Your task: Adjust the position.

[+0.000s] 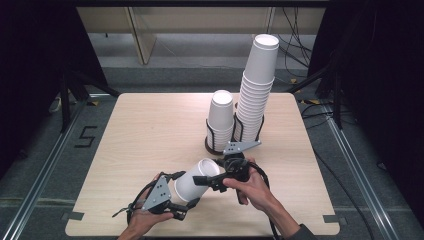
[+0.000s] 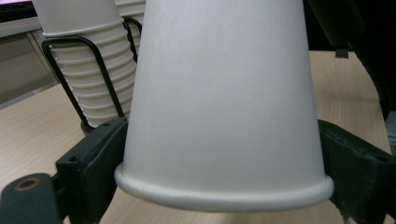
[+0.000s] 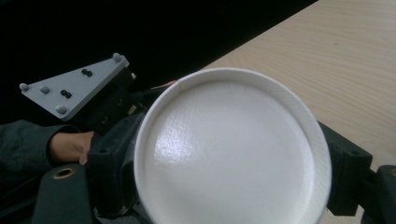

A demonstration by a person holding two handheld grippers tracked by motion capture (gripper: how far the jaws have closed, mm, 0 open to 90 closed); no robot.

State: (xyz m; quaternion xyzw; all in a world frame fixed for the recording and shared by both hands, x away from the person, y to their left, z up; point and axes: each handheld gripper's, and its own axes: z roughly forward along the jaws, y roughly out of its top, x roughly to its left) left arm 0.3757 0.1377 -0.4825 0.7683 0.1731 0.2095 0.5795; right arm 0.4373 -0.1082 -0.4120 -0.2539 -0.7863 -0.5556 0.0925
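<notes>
I hold a white paper cup (image 1: pixel 194 180) between my two grippers, lying on its side just above the near part of the wooden table (image 1: pixel 150 130). My left gripper (image 1: pixel 186 209), at about seven o'clock from the table's middle, has its jaws against the cup's wide rolled rim, one on each side, pinching it. My right gripper (image 1: pixel 212 181), at about five o'clock, meets the cup's narrow closed end. In the right gripper view that round base (image 3: pixel 233 149) sits between the two black jaws, which press its sides. My left hand (image 1: pixel 142 220) and right hand (image 1: pixel 257 192) come in from six o'clock. At about one o'clock from the cup, two stacks of cups stand upside down in a black wire holder (image 1: pixel 235 132): a short stack (image 1: pixel 220 120) and, just beside it, a tall stack (image 1: pixel 255 90).
</notes>
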